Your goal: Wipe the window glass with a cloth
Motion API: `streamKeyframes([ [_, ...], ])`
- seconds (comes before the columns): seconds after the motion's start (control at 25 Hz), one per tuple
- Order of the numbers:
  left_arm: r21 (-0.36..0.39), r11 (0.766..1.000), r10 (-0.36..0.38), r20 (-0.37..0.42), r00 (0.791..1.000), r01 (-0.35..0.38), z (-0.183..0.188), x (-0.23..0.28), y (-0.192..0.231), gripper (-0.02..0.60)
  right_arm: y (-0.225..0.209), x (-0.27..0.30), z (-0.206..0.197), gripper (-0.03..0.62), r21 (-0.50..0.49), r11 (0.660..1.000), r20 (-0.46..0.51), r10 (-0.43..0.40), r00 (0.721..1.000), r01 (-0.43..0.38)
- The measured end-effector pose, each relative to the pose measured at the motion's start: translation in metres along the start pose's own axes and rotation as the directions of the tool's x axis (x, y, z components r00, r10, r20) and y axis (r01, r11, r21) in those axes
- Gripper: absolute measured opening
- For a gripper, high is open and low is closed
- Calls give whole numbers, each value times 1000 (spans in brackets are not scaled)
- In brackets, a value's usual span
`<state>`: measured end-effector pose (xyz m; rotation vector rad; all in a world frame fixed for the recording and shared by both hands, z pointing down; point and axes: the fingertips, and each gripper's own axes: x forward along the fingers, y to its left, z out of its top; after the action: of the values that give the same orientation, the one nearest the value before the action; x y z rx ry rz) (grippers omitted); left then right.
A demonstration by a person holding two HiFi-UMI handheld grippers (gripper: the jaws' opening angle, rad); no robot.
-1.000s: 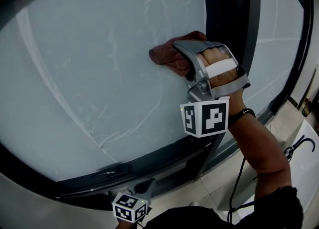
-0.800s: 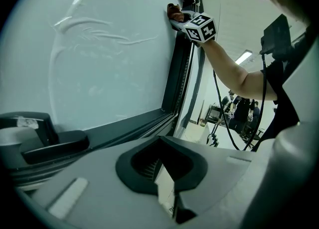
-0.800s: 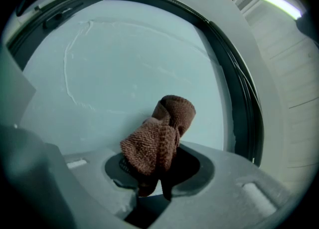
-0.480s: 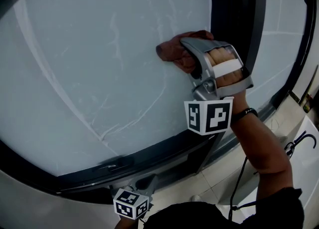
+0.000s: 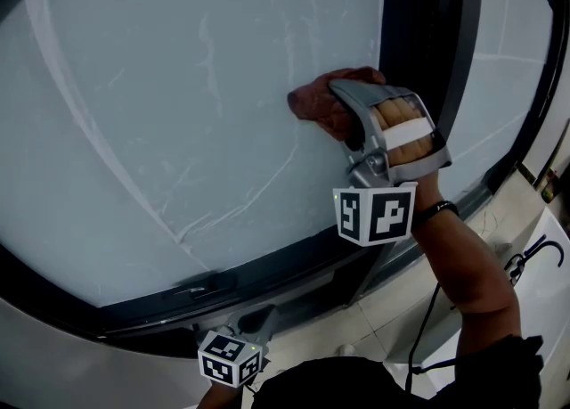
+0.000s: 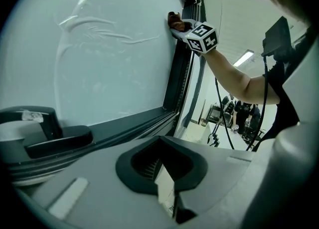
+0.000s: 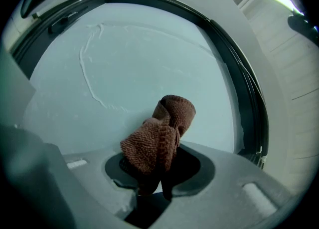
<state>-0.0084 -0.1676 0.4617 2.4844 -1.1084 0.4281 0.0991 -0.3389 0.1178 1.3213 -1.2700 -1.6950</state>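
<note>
**Window wipe: mid-pass, most of the pane still streaked**

Cloth [image 5: 322, 101]: brown, bunched into a wad and pressed flat against the window glass [image 5: 160, 95]. It sits at the pane's right side, just beside the dark upright of the window frame [image 5: 419, 51]. In the right gripper view the cloth [image 7: 158, 135] rises out of the tool's mouth with its folded end against the glass.

Right tool [image 5: 346, 124]: jaws closed on the lower part of the wad, with a firm pinch and no slack showing. The person's right hand [image 5: 401, 126] is in the grip, forearm reaching up from lower right.

Glass: pale streaks [image 5: 240, 211] run over the middle and lower left of the pane, with a long curved line and fainter vertical marks above the cloth. None of these lie under the cloth now.

Progress (judgement): wiping is under way but far from finished. Only the patch at the right edge is being covered. The broad left and lower areas look unwiped, and the streaks there are what remains.

Left tool [image 5: 258, 329]: idle, held low beneath the bottom rail and well apart from the cloth. In the left gripper view the left tool's [image 6: 167, 193] jaws are drawn together with nothing between them — it takes no part in the wiping.
</note>
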Motion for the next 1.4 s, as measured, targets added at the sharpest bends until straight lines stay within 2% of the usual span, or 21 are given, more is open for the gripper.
streamKeyframes([
  [0.96,2,1000,5,-12,1000,-5,1,6,0,17,73,-26,-9,106,44,991,-8,127,992,-127],
  [1.4,-3,1000,-3,-27,1000,3,-3,11,-1,17,127,-45,-8,106,71,977,-5,203,979,-202],
])
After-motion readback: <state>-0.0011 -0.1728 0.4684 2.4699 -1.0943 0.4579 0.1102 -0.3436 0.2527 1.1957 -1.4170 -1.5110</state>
